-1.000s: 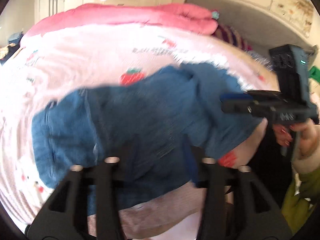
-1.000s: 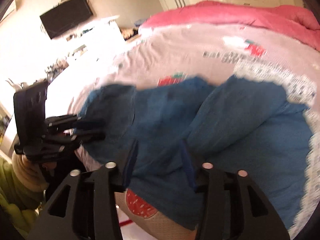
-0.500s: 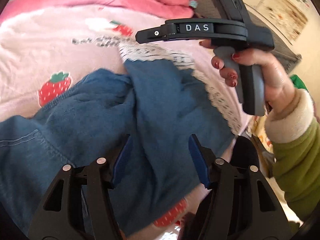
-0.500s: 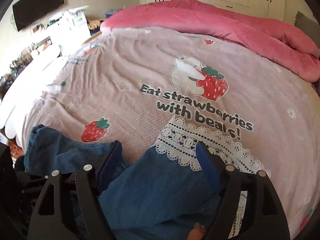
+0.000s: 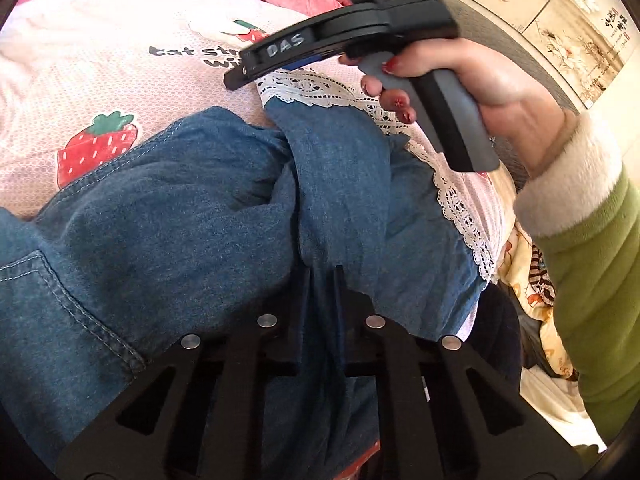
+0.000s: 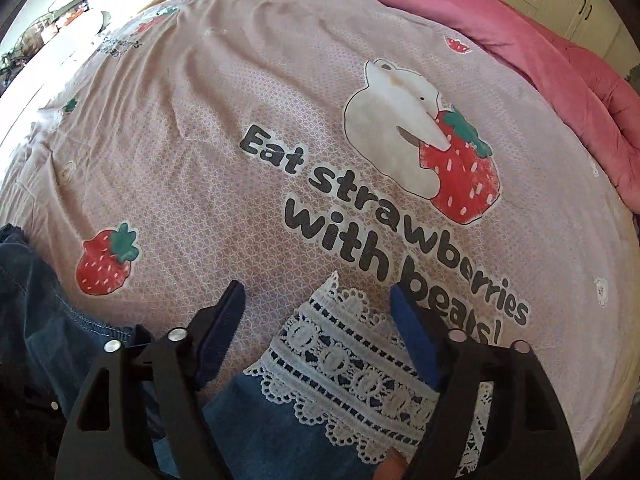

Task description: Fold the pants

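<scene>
Here the left gripper (image 5: 320,276) has its fingers clenched on a fold of the denim pants (image 5: 168,236), near the middle of the garment. The right gripper (image 6: 316,312) is closing with the lace-trimmed hem (image 6: 348,356) between its fingers, no pinch visible yet. The pants lie bunched at the near edge of the bed (image 6: 240,92), on a strawberry-print sheet. Step in hand: securing both grasp points. Next, probably, complete the hem grasp, then spread the legs flat.

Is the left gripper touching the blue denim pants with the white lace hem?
Touching. In the left wrist view, the left gripper has its jaws shut on a fold of the blue denim pants, fabric pinched between them.
</scene>
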A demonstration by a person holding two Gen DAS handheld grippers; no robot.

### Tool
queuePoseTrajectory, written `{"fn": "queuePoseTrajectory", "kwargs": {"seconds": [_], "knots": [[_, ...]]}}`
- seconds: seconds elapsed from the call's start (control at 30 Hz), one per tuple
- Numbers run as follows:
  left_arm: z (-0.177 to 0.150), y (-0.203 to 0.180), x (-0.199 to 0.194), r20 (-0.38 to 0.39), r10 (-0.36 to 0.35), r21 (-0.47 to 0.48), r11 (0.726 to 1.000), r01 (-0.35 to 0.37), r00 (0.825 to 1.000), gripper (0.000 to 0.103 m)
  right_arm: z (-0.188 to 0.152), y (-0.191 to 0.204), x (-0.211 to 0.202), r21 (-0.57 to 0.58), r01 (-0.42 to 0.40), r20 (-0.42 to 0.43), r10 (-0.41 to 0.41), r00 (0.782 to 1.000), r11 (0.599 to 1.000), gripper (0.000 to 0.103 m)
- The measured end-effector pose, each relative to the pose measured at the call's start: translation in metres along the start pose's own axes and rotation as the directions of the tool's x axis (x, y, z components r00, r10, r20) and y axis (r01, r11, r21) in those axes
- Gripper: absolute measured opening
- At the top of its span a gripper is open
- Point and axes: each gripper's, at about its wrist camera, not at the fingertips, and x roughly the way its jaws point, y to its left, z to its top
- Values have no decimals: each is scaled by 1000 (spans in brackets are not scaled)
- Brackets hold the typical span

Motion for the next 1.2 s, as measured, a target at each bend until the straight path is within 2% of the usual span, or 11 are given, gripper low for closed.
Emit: {"fn": "queuePoseTrajectory", "kwargs": {"seconds": [0.03, 0.1, 0.13, 0.2, 0.27, 0.37, 0.57, 0.7, 0.87, 1.03, 1.2], "knots": [[1, 1, 0, 1, -2, 1, 1000, 2, 1000, 3, -1, 1, 1, -6, -18, -5, 18, 1000, 1000, 22], [1, 2, -1, 2, -5, 3, 1000, 5, 1000, 2, -3, -1, -3, -5, -20, 11, 20, 1000, 1000, 18], [1, 2, -3, 3, -7, 4, 1000, 7, 1000, 2, -6, -5, -12, 17, -31, 35, 31, 999, 999, 11], [0, 1, -3, 8, -13, 4, 1000, 13, 1000, 1, -15, -16, -33, 62, -65, 97, 59, 994, 996, 10], [1, 2, -10, 21, -21, 8, 1000, 20, 1000, 1, -31, -30, -65, 116, -112, 186, 89, 979, 987, 8], [3, 0, -20, 48, -25, 26, 999, 24, 999, 1, -69, -54, -114, 193, -174, 317, 107, 943, 966, 8], [-1, -20, -32, 89, -20, 122, 992, 9, 996, 1, -159, -85, -173, 315, -275, 470, 102, 877, 909, 8], [-7, -36, -28, 83, -1, 203, 979, -16, 997, 1, -213, -84, -172, 361, -301, 473, 105, 875, 883, 8], [-13, -52, -19, 69, 19, 255, 966, -36, 997, 1, -257, -82, -161, 407, -339, 467, 126, 875, 848, 8], [-22, -63, -11, 39, 42, 299, 953, -51, 998, 0, -290, -80, -155, 431, -370, 465, 149, 873, 823, 8], [-38, -73, -18, 25, 64, 367, 928, -69, 998, 0, -321, -83, -155, 461, -389, 468, 154, 870, 797, 8]]}}
